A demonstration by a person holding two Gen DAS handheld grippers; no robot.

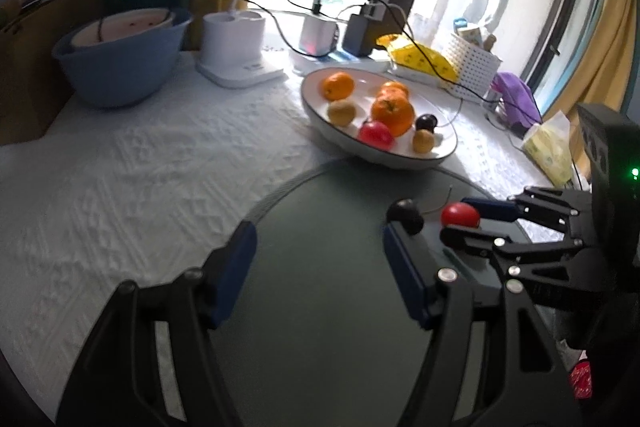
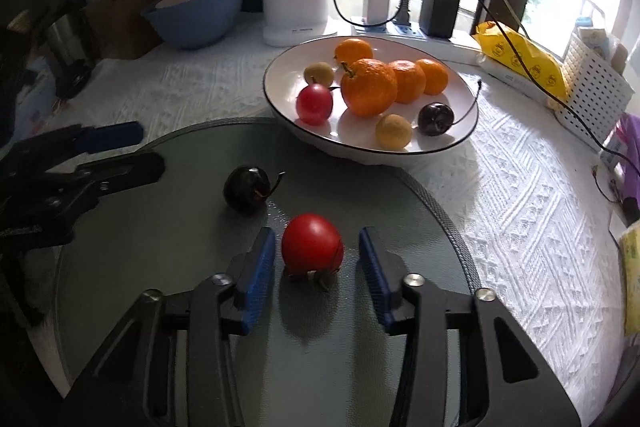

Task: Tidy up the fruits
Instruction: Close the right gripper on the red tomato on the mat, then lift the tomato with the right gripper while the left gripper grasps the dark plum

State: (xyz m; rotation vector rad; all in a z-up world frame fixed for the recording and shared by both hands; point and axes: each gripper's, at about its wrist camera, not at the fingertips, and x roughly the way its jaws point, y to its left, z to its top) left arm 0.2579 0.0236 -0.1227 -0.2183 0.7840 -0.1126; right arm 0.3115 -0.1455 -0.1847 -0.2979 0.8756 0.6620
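A red tomato (image 2: 312, 245) rests on the round green mat (image 2: 160, 247), between the blue pads of my right gripper (image 2: 316, 267); a gap shows on each side, so the gripper is open. A dark cherry (image 2: 246, 189) lies on the mat just beyond it. My left gripper (image 1: 320, 267) hangs open over the mat with nothing between its fingers, and shows at the left of the right wrist view (image 2: 144, 151). Behind the mat stands a white bowl (image 2: 272, 95) holding several oranges, two yellowish fruits, a red fruit and a dark cherry. In the left wrist view, the right gripper (image 1: 456, 223) straddles the tomato (image 1: 460, 214).
On the white tablecloth stand a blue bowl (image 1: 120, 63), a white lamp base (image 1: 232, 43), chargers with black cables (image 2: 440, 11), a yellow bag (image 1: 420, 57), a white basket (image 1: 472, 67) and a tissue pack (image 1: 548, 147). One cable crosses the white bowl's right rim.
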